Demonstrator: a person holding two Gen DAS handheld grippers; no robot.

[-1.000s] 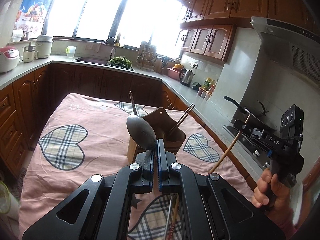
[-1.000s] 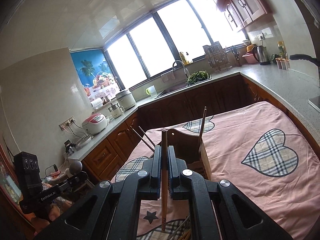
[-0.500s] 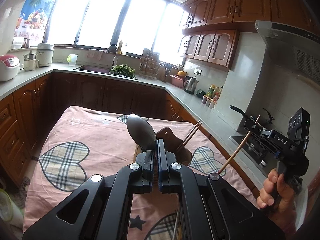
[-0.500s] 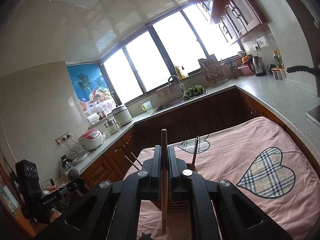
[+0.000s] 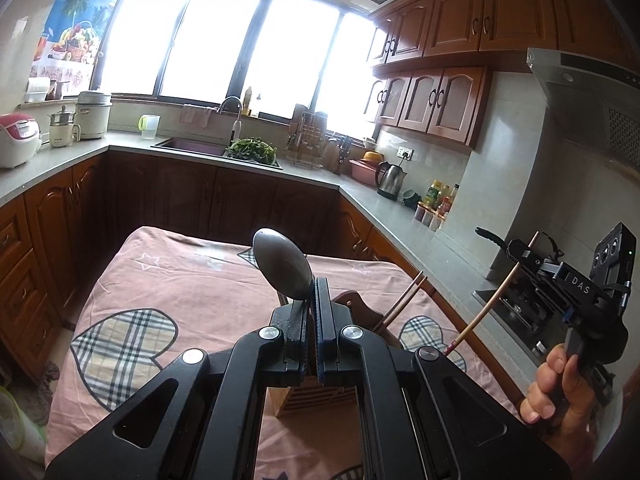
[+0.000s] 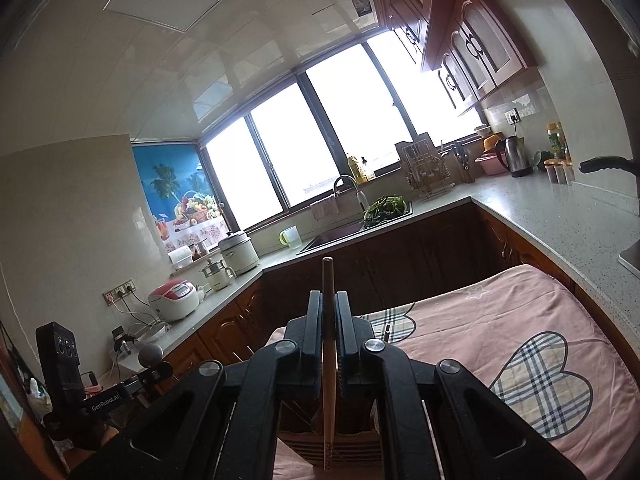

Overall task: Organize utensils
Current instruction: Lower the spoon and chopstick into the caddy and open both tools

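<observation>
- Left gripper (image 5: 311,300) is clamped on a metal spoon (image 5: 283,266); its jaws are pressed together on the handle and the bowl stands up above the fingertips
- Right gripper (image 6: 329,312) is clamped on a wooden chopstick (image 6: 328,364); the stick runs upright between the jaws, its top end above the fingertips and its lower end hanging below them
- In the left view the right gripper (image 5: 520,250) shows at the right edge, held by a hand (image 5: 554,390), with the chopstick (image 5: 490,306) slanting down from it
- In the right view the left gripper (image 6: 160,368) shows at the lower left with the spoon (image 6: 151,355) bowl at its tip
- A wooden holder (image 5: 308,394) stands on the table, partly hidden behind the left gripper; two chopsticks (image 5: 402,302) lean out of it to the right
- In the right view the holder (image 6: 352,440) sits just below the gripper, mostly hidden
- The table wears a pink cloth (image 5: 188,280) with plaid hearts
- Both held utensils are in the air above the holder, not in it
</observation>
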